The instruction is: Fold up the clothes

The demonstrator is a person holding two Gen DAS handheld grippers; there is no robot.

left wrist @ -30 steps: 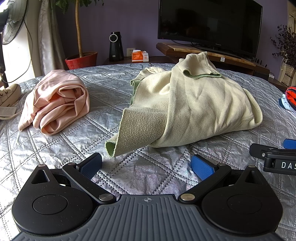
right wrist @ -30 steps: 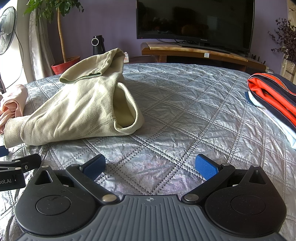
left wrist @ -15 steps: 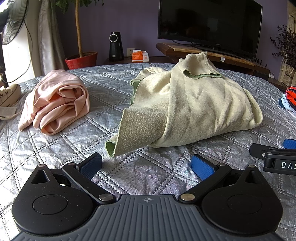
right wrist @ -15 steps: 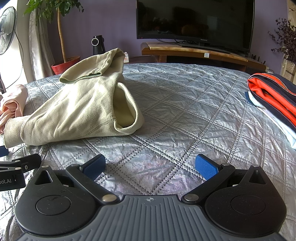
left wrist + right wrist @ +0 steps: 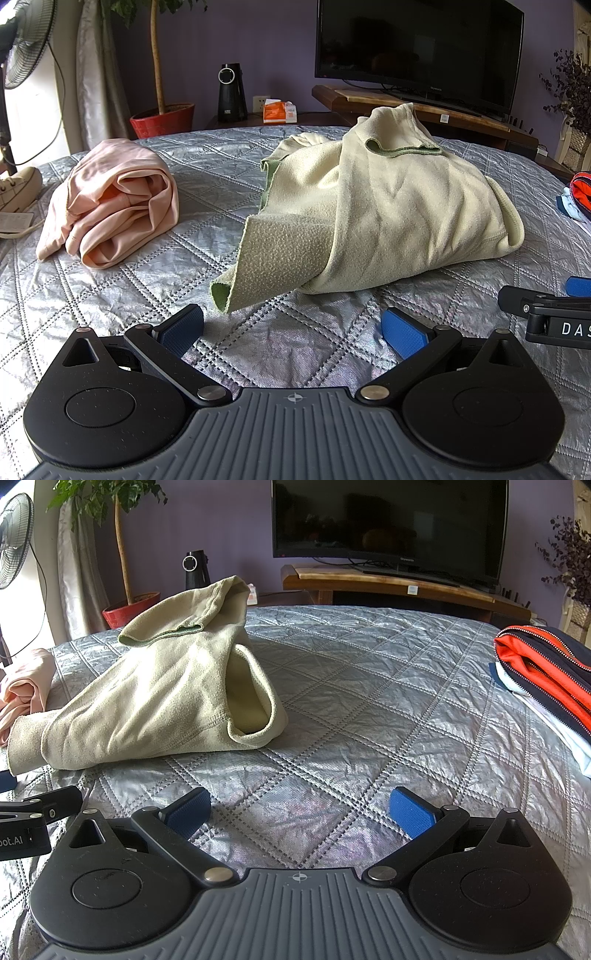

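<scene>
Both wrist views sit low over the bed, facing the television; both share the cream fleece, ahead of the left tongs.

Behind the bed: dark television on a wooden stand against a purple wall. Leftward — black cylindrical device, orange tissue box, tree in a red pot, pale curtain. At far left, standing fan and a white sneaker.
</scene>
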